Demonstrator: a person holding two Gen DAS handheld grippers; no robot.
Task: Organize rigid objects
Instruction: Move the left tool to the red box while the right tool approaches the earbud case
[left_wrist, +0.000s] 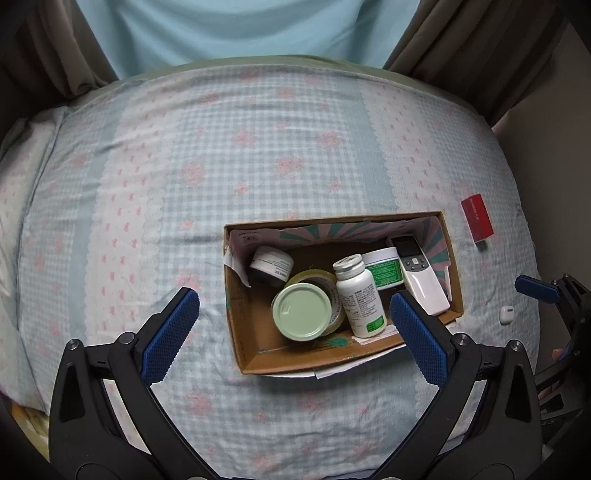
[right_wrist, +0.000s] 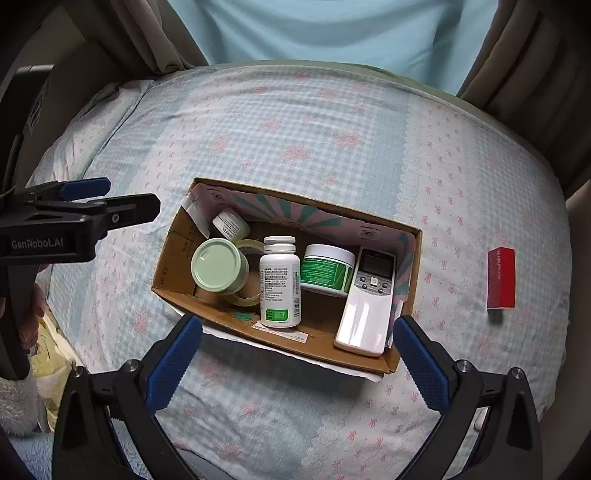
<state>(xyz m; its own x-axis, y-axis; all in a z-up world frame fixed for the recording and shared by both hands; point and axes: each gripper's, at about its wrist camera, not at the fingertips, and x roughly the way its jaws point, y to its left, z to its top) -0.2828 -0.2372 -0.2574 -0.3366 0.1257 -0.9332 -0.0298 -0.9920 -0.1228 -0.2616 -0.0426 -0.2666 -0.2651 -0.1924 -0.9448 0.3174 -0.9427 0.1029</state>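
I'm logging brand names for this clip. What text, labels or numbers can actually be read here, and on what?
"GenRobot.AI": on the left gripper, on its black body.
"DX": on the small white jar label; the rest is too small.
White pill bottle: dense print, unreadable.
Green-label jar: unreadable.
Red box: white lettering, too blurred.
Cardboard box wall: faint marks, unclear.
Remote: nothing legible.

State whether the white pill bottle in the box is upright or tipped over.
Upright: the white pill bottle stands on its base in the cardboard box, cap uppermost.
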